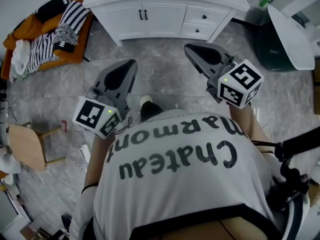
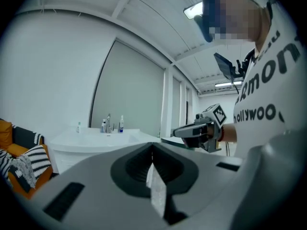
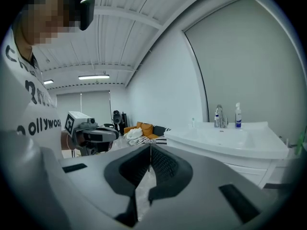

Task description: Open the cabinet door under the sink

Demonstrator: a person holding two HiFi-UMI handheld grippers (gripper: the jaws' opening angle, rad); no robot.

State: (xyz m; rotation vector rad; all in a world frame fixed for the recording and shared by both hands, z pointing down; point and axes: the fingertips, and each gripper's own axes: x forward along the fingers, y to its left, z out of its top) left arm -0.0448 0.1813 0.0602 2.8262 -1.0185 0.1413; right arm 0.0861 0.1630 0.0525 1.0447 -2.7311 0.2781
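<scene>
**Two closed grippers, two closed doors, well apart**

The head view shows two grippers, the left gripper (image 1: 130,64) and the right gripper (image 1: 190,49). Each gripper's own view shows its jaws pressed together with nothing between them.

The white cabinet under the sink has two cabinet doors (image 1: 165,20) side by side, both closed. Two dark handles (image 1: 144,15) sit at the seam where the doors meet. To the right of the doors are two drawers (image 1: 215,17), each with one knob.

The sink (image 3: 225,139) carries one tap (image 3: 219,115) with a tall bottle (image 3: 238,115) just beside it. A smaller item further along the rim is too small to identify.

The head view cuts the worktop off at its top edge. In both gripper views the gripper's own body hides most of the cabinet front, so the doors cannot be made out there.

The doors lie ahead of both grippers, well apart from them across the grey floor (image 1: 160,69). The left gripper points roughly toward the doors. The right gripper's tip lies nearer the drawers.
</scene>
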